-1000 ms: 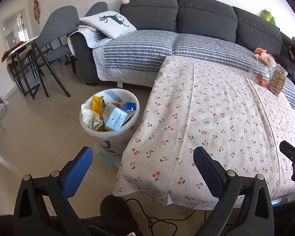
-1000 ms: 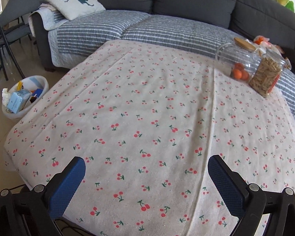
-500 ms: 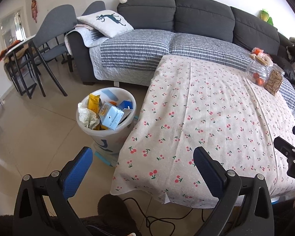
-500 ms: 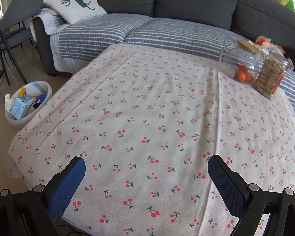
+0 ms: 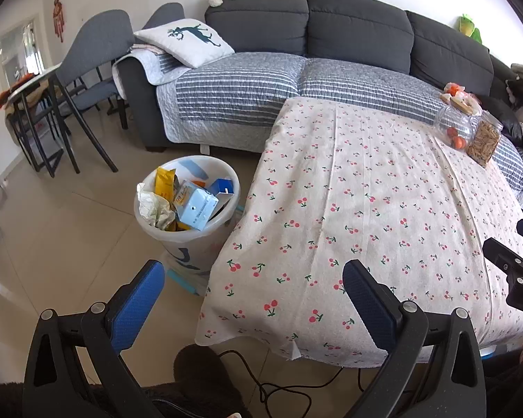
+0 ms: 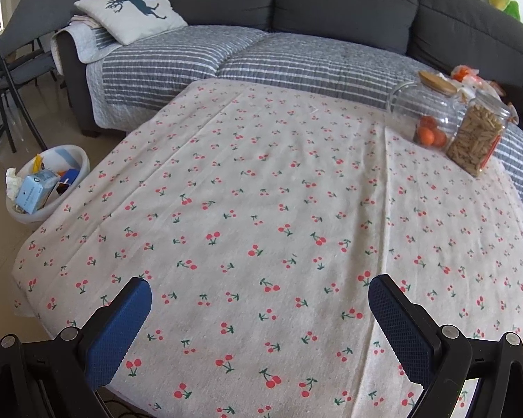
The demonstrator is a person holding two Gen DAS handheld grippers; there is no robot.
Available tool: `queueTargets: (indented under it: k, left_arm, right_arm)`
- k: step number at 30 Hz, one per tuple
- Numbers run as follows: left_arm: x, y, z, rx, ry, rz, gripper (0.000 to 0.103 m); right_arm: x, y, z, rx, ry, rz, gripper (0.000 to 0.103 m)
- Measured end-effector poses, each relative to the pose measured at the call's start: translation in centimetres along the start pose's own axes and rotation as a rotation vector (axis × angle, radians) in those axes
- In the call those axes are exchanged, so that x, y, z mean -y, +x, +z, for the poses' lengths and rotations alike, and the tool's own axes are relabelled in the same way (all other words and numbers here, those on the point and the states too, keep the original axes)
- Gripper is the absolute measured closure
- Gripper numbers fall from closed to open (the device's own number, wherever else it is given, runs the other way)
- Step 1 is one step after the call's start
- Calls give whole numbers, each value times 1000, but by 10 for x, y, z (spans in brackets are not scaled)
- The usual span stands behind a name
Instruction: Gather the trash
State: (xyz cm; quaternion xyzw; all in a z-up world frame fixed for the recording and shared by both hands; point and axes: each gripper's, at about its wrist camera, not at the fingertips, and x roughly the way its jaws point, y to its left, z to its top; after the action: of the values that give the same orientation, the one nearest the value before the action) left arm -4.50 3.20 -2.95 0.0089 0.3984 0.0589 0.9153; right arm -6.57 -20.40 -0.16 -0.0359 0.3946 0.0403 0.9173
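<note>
The left gripper (image 5: 252,291) is spread wide with nothing between its blue pads (image 5: 136,304), held over the near corner of the table where the cherry-print cloth (image 5: 366,209) hangs over the edge. The right gripper (image 6: 259,308) is just as wide and also empty, hovering above the near part of the same cloth (image 6: 279,191); part of its black frame shows at the right edge of the left wrist view (image 5: 512,268).

On the tiled floor, just beside the table's left edge, stands a white trash bin (image 5: 191,237), and the trash sits in it, heaped to the rim: a pale blue carton (image 5: 197,210) on top, a yellow packet (image 5: 165,183) standing upright behind it, crumpled white paper (image 5: 153,205) at the left side, and a darker blue box (image 5: 225,186) at the back. From the right wrist view the bin (image 6: 76,160) shows at far left with the pale carton (image 6: 35,190) leaning inside.

At the far right corner of the table two clear glass jars touch each other. The rounder jar (image 6: 422,118) has a wooden lid and a few oranges (image 6: 430,136) at its bottom. The square jar (image 6: 477,136) is filled nearly to the top with tan stick-shaped snacks.

Behind the table runs a dark grey sofa (image 6: 331,3) under a striped cover, with a deer-print cushion (image 6: 132,12) at its left end
</note>
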Motion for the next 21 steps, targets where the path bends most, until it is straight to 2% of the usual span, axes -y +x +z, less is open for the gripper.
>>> queueTargets:
  k: [21]
  left_arm:
    - [-4, 1, 2, -4, -10, 1, 0]
  right_arm:
    - [0, -3, 5, 15, 5, -3, 1]
